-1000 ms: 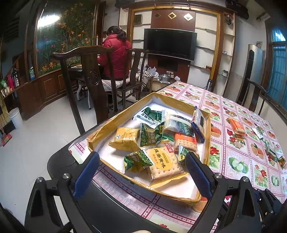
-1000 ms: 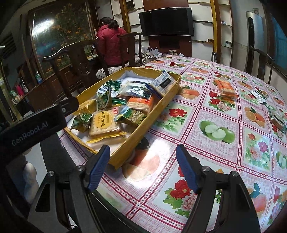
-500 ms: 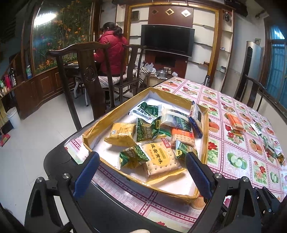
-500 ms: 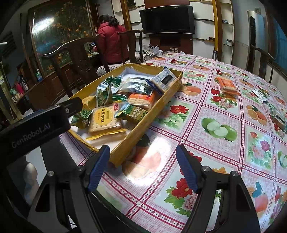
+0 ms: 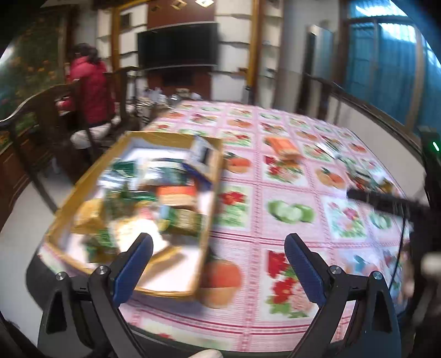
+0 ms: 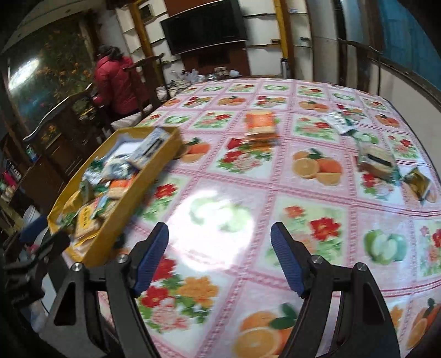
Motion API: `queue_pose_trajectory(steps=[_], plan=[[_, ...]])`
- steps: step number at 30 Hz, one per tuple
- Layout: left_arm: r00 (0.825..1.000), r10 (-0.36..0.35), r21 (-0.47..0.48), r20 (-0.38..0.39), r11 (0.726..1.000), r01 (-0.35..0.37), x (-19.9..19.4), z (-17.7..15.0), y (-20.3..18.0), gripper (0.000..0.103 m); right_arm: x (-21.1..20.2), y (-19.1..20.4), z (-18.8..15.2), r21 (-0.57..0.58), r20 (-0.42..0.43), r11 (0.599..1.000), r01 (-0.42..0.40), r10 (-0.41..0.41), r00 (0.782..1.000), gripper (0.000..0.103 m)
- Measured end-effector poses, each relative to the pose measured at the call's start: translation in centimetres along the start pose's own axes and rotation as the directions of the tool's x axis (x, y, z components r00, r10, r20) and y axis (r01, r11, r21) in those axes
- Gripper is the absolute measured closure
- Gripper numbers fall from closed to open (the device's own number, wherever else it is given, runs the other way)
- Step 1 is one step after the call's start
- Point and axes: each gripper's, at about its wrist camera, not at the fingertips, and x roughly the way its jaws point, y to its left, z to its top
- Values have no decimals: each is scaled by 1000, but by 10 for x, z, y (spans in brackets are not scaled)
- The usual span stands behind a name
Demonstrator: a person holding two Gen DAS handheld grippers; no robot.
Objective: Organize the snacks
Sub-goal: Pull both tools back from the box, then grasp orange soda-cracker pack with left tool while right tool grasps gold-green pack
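Note:
A yellow box (image 5: pixel 209 209) holding several snack packets sits at the table's left edge; it also shows in the right wrist view (image 6: pixel 115 228). An orange cracker packet (image 6: pixel 260 124) lies loose on the fruit-print tablecloth, also seen in the left wrist view (image 5: pixel 284 146). A white-green packet (image 6: pixel 339 122), a brown packet (image 6: pixel 376 161) and a yellow packet (image 6: pixel 417 183) lie at the right. My left gripper (image 5: pixel 217 250) is open and empty over the box's near right corner. My right gripper (image 6: pixel 220 242) is open and empty above bare tablecloth. Both views are blurred.
Dark wooden chairs (image 6: pixel 69 118) stand left of the table. A person in a red jacket (image 6: pixel 118 82) sits beyond them. A television (image 6: pixel 204 26) hangs on the far wall. The table's curved edge (image 6: pixel 419 82) runs along the right.
Both grippers have swung to the right. The box has shifted to the left in both views and the loose packets on the cloth have come into view. Both stay open.

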Motion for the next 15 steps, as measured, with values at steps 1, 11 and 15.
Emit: queue_pose_trajectory(steps=[1, 11, 15], plan=[[1000, -25, 22, -18, 999, 25, 6, 0, -10, 7, -1, -23, 8, 18, 5, 999, 44, -44, 999, 26], [983, -103, 126, -152, 984, 123, 60, -5, -74, 7, -8, -239, 55, 413, -2, 885, 213, -233, 972, 24], [977, -79, 140, -200, 984, 108, 79, -11, -82, 7, -6, -281, 59, 394, -51, 846, 359, -370, 928, 24]])
